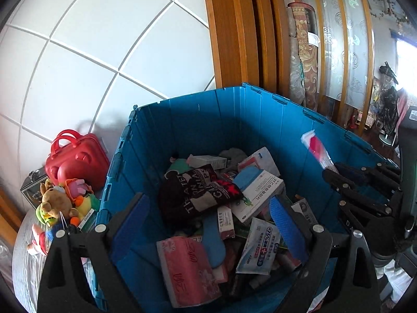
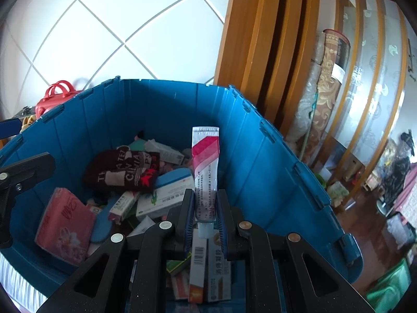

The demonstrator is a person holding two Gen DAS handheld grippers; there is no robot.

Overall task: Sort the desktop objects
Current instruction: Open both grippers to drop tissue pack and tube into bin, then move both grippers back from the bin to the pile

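Blue plastic walls of the bin [image 2: 260, 161] rose around a jumble of boxes, packets and a dark sock [image 2: 122, 172]. The right gripper [image 2: 206, 208] had its jaws nearly shut on a red-and-white tube [image 2: 206, 161], held near the cap end with the crimped tail pointing up, above the pile. The left gripper [image 1: 208, 224] hung over the bin with its jaws wide apart and nothing between them. To finish the step well, the tube probably needed lifting straight up, keeping its tail off the near right wall before swinging out. Open room lay above the rim; a red case [image 1: 78, 159] and plush toys [image 1: 62, 203] crowded the bin's left side outside.
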